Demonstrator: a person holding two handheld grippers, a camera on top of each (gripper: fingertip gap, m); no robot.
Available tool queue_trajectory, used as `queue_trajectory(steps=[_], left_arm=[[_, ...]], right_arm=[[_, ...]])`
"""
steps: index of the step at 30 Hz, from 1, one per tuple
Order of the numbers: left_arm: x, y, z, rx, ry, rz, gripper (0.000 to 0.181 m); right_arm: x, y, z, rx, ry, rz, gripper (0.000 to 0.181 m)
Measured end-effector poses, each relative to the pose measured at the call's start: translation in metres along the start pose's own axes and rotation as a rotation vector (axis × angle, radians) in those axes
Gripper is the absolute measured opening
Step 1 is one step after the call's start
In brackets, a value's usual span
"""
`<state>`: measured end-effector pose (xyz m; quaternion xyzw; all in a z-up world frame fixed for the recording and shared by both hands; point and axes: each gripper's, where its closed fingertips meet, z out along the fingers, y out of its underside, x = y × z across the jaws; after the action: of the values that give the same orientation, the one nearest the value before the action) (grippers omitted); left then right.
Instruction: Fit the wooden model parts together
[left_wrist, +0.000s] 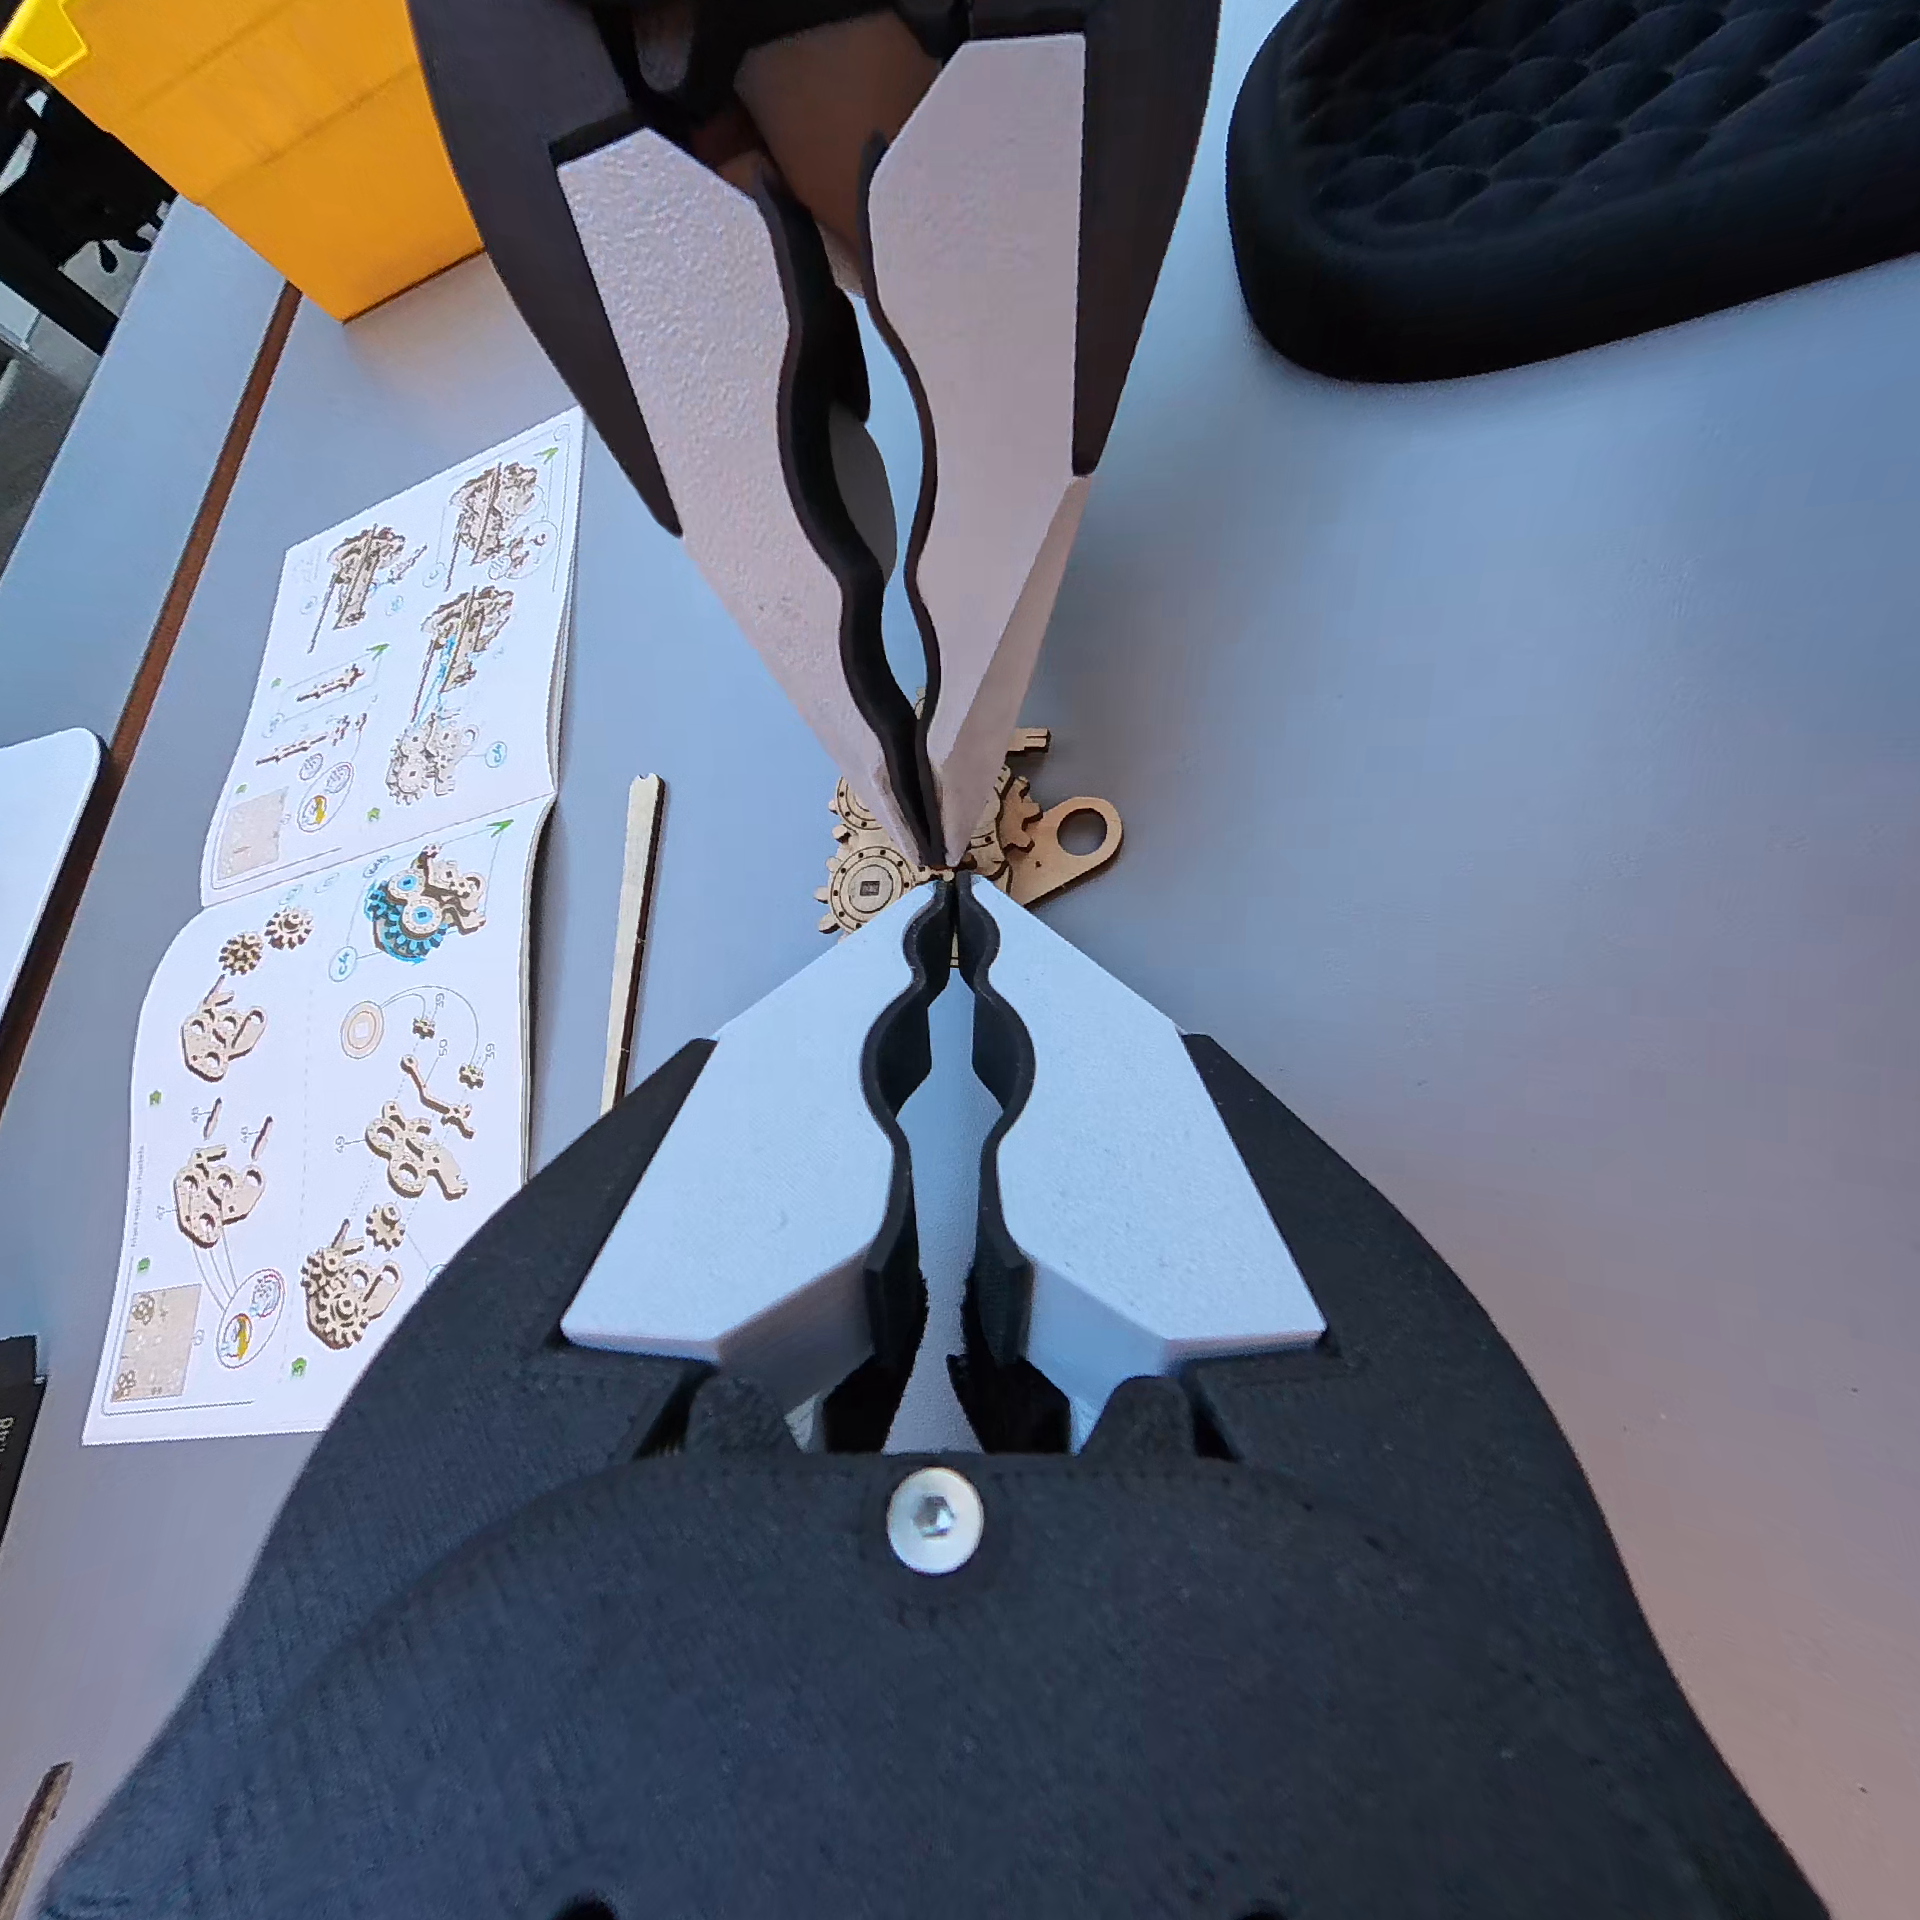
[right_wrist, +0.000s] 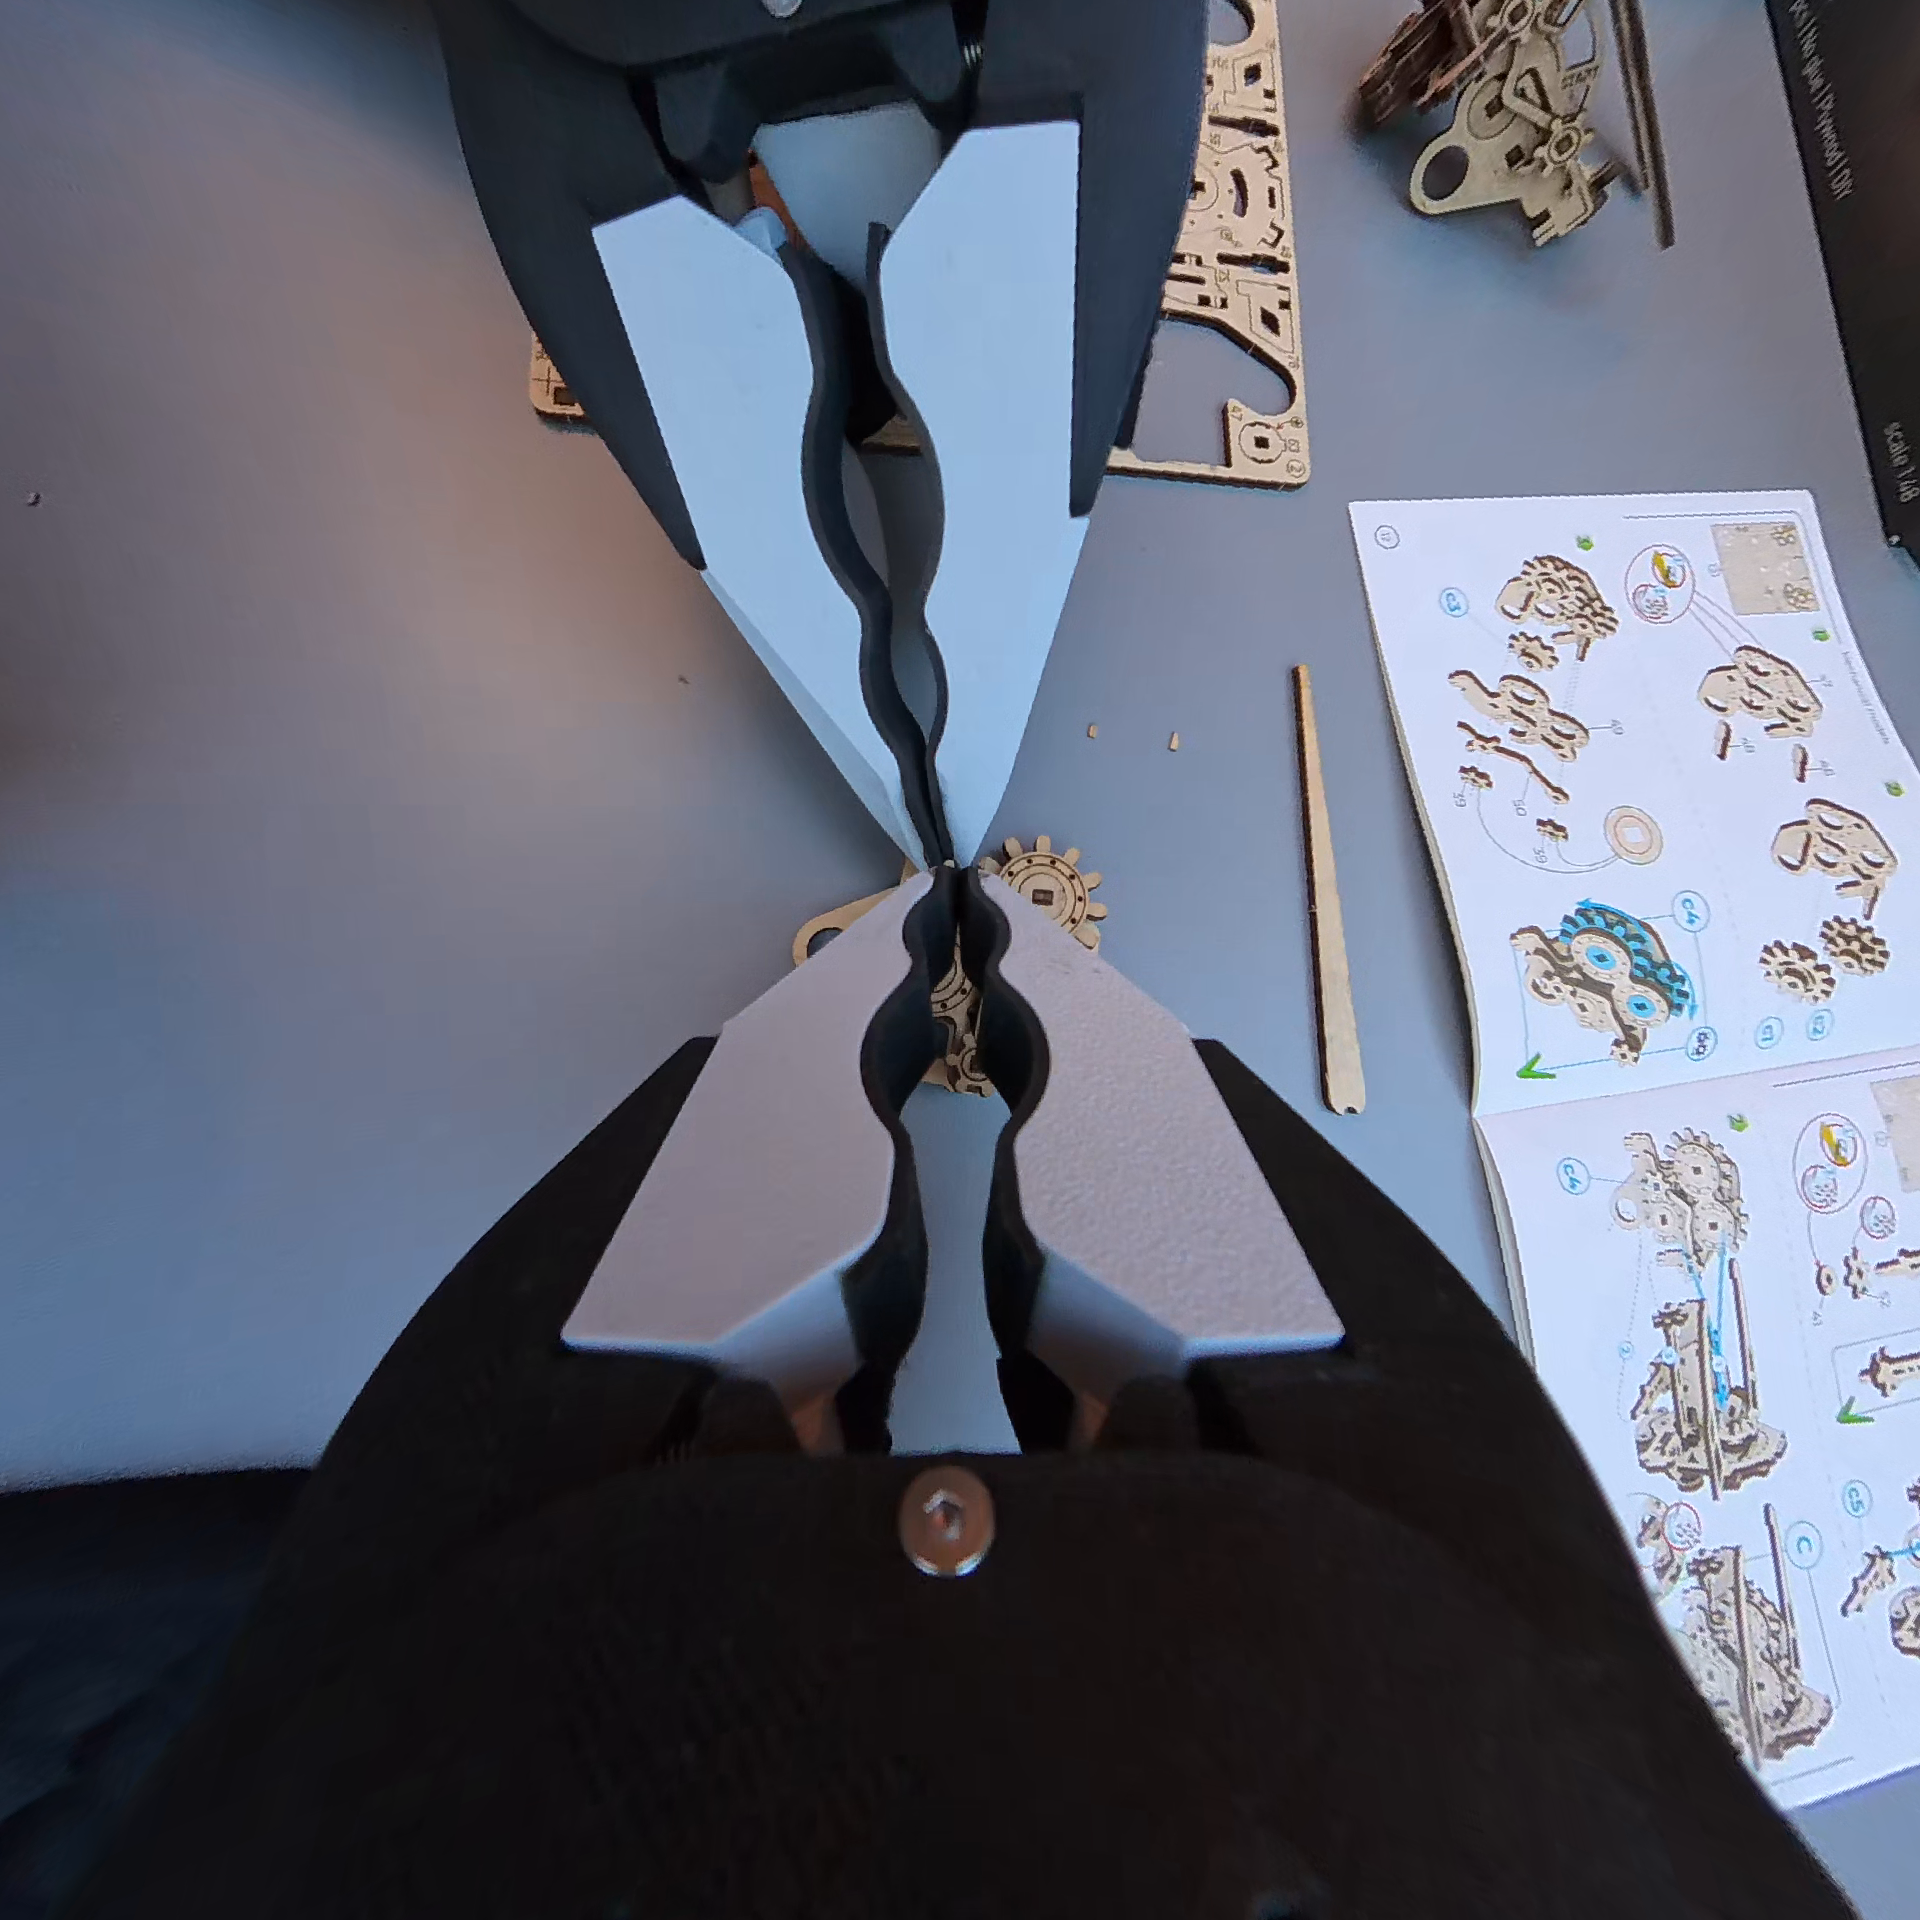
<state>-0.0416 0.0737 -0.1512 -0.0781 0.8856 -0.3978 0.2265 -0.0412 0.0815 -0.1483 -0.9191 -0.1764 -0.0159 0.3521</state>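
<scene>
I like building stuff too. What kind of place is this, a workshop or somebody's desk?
Probably a hobby desk: a grey table with an open instruction booklet, a wooden parts sheet and a small gear assembly.

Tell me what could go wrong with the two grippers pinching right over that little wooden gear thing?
The left gripper and right gripper meet tip to tip over the wooden gear assembly, both shut. Whatever they pinch is too tiny to see, so it could slip out and vanish like the small wooden bits on the table. Pushing hard might also shove the assembly sideways or snap a thin gear tooth.
</scene>
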Motion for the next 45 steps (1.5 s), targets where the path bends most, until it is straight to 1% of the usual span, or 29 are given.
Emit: queue_trajectory(steps=[3,7,10,12,14,15,16,18,19,20,23,25,27,29,35,40,45], left_arm=[[0.000,0.000,0.000,-0.003,0.000,0.003,0.000],[0.000,-0.001,0.000,0.000,-0.002,0.014,0.000],[0.000,-0.001,0.001,0.003,-0.005,0.014,0.000],[0.000,-0.001,0.001,0.009,-0.004,0.006,0.000],[0.000,-0.001,0.002,0.009,-0.005,0.012,0.000],[0.000,-0.001,0.002,0.010,-0.005,0.010,0.000],[0.000,-0.001,0.002,0.014,-0.005,0.005,0.000],[-0.001,-0.002,0.003,0.020,-0.007,0.004,0.000],[-0.001,-0.002,0.003,0.020,-0.008,0.005,0.000],[-0.001,-0.002,0.003,0.019,-0.009,0.007,0.000],[-0.001,-0.002,0.004,0.020,-0.013,0.012,0.000],[-0.001,-0.002,0.004,0.020,-0.012,0.011,0.000],[-0.001,-0.002,0.004,0.024,-0.012,0.007,0.000],[-0.001,-0.002,0.004,0.025,-0.011,0.006,0.000],[-0.001,-0.002,0.004,0.024,-0.009,0.007,0.000],[-0.001,-0.002,0.004,0.026,-0.008,0.006,0.000],[-0.001,-0.002,0.004,0.024,-0.008,0.007,0.000]], right_arm=[[0.000,0.000,0.000,-0.013,-0.009,0.012,0.000],[0.000,0.000,-0.001,0.053,-0.048,0.044,0.000],[0.002,-0.002,-0.001,0.070,-0.052,0.032,0.000],[0.011,-0.002,-0.005,0.081,-0.032,0.026,0.000],[0.003,-0.015,-0.014,0.165,-0.133,0.050,0.000],[0.002,-0.017,-0.015,0.177,-0.168,0.070,0.000],[0.004,-0.013,-0.012,0.150,-0.170,0.070,0.000],[0.008,-0.001,-0.005,0.067,-0.142,-0.008,0.000],[0.006,0.003,-0.003,0.037,-0.158,-0.031,0.000],[0.004,0.002,-0.003,0.036,-0.181,-0.029,0.000],[0.002,-0.006,-0.007,0.105,-0.205,0.013,0.000],[0.005,-0.003,-0.006,0.098,-0.191,0.012,0.000],[0.001,-0.003,-0.006,0.105,-0.215,0.015,0.000],[0.003,0.000,-0.003,0.087,-0.190,0.003,0.000],[0.001,-0.001,-0.002,0.097,-0.196,0.002,0.000],[0.000,0.002,-0.002,0.043,-0.150,-0.061,0.000],[0.000,0.002,-0.002,0.001,-0.133,-0.062,0.001]])
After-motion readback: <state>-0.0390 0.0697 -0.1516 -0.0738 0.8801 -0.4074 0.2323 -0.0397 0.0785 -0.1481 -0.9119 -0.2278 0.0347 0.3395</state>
